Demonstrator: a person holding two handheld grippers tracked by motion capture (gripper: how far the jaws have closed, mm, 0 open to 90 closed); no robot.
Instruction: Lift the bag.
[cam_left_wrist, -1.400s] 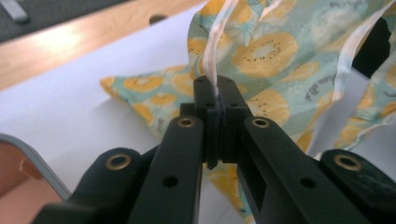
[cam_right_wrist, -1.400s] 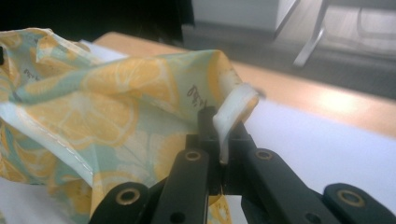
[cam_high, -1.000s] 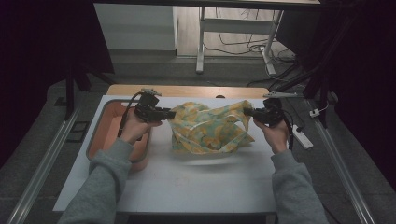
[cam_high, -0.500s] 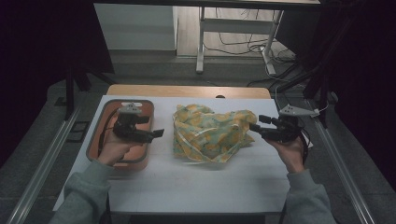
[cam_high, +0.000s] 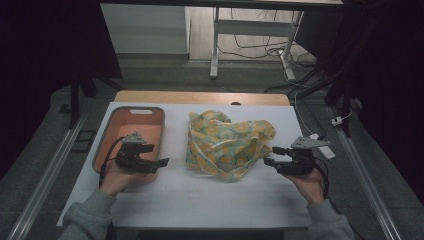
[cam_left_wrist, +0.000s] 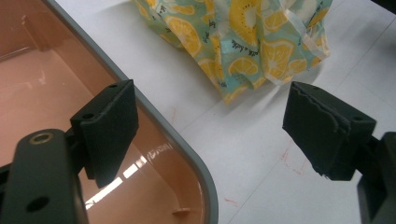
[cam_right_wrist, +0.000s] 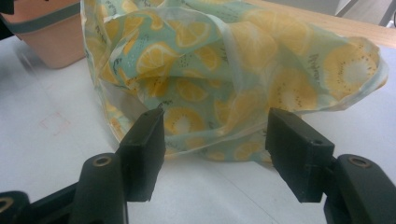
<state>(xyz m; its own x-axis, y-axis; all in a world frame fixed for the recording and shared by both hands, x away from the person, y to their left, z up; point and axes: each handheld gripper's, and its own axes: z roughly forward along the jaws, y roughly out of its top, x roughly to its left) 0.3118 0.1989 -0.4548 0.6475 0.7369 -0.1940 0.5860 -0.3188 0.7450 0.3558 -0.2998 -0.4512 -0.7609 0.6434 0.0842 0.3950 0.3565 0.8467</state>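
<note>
A crumpled fabric bag (cam_high: 225, 142) printed with yellow lemon and kiwi slices lies loose in the middle of the white table (cam_high: 200, 200). My left gripper (cam_high: 162, 162) hovers over the near right corner of the pink bin (cam_high: 135, 117), open and empty, its jaws having just been opening. In the left gripper view the pads (cam_left_wrist: 109, 130) straddle the bin's grey rim (cam_left_wrist: 154, 126), with the bag (cam_left_wrist: 243, 42) farther ahead. My right gripper (cam_high: 270, 156) sits just right of the bag, open after its jaws have just been opening. The bag (cam_right_wrist: 224, 60) lies right beyond its tips, unpressed.
The pink bin holds nothing I can see. A wooden strip (cam_high: 200, 97) runs along the table's far edge. A small white device (cam_high: 327, 150) lies at the right edge beside my right hand. Metal rails flank the table, and desk legs and cables stand beyond.
Both grippers have let go of the bag's ends, opened and drawn apart and back toward the person. The bag has slumped onto the table.
</note>
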